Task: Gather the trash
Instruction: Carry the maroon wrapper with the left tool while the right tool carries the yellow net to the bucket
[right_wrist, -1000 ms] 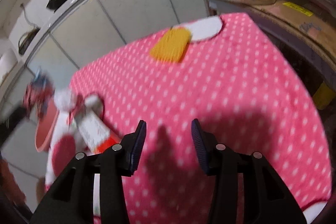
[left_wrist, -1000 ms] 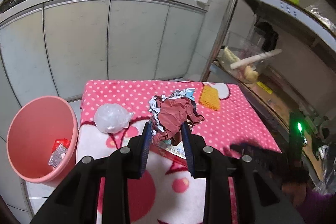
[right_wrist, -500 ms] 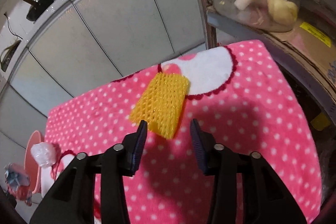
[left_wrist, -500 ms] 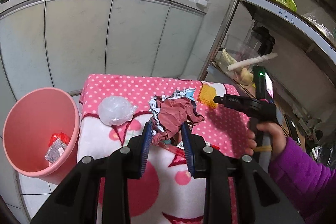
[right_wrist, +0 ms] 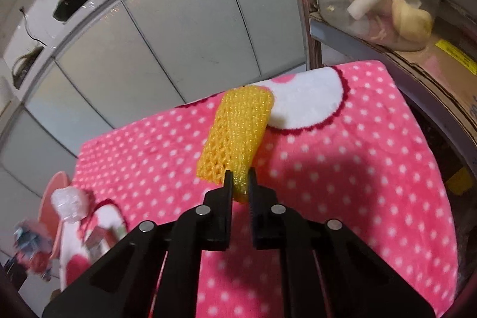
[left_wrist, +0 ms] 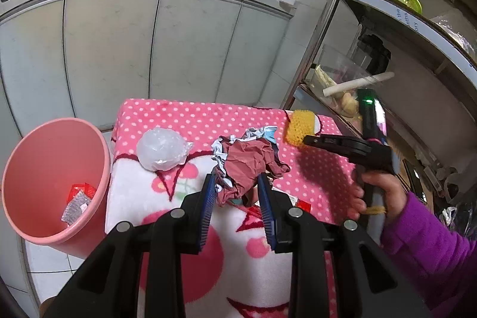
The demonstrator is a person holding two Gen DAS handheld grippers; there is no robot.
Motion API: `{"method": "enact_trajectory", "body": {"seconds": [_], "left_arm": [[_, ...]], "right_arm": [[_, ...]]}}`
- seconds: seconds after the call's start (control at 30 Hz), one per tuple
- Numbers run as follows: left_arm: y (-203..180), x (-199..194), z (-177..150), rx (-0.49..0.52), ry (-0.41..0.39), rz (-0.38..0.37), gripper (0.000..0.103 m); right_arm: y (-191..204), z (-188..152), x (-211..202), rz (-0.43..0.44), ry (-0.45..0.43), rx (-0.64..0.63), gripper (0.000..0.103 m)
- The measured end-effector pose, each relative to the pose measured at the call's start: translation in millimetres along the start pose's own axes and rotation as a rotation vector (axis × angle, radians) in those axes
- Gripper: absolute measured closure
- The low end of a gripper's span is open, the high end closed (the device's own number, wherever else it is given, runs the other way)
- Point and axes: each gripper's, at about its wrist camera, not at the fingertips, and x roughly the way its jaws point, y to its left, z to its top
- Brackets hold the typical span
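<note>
Blue-padded left tongs (left_wrist: 237, 203) are seen nearest, clamped on a crumpled maroon wrapper (left_wrist: 249, 166) that is held clear above the pink spotted blanket (left_wrist: 190, 118) covering the bench; the wad is gripped by its lower folds, probably so that it can be carried across to the bin without shedding its blue and white scraps. Just beyond, in the right wrist view, the right tongs (right_wrist: 240, 184) are closed on the near corner of a yellow foam net sleeve (right_wrist: 238, 133); their jaws have just been closing, and the net is pinched thin between them while its far end lies on the blanket's white patch. A corner is likely chosen because the soft mesh squashes flat there. The right hand (left_wrist: 377, 192) is seen in a purple sleeve (left_wrist: 426, 249). Farther left, a ball of clear plastic film (left_wrist: 161, 149) lies on the blanket, not yet collected. Beside the bench, on the floor, a pink bin (left_wrist: 98, 145) is stood within easy reach, with a red packet (left_wrist: 80, 189) and a foil scrap already at its bottom. Farthest off, two woks are set on the stove.
</note>
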Motion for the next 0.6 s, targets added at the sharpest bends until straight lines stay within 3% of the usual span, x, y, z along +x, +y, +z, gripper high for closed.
{"method": "enact_trajectory", "body": {"seconds": [0.2, 0.6], "left_arm": [[-9.4, -6.8, -2.4, 0.008, -0.014, 0.029, 0.075], [-19.5, -42.7, -5.0, -0.006, -0.091, 0.059, 0.074]], "right_arm": [[1.7, -18.4, -50.0, 0.057, -0.048, -0.017, 0.093], [30.5, -52.9, -126.2, 0.065, -0.147, -0.156, 0.093]]}}
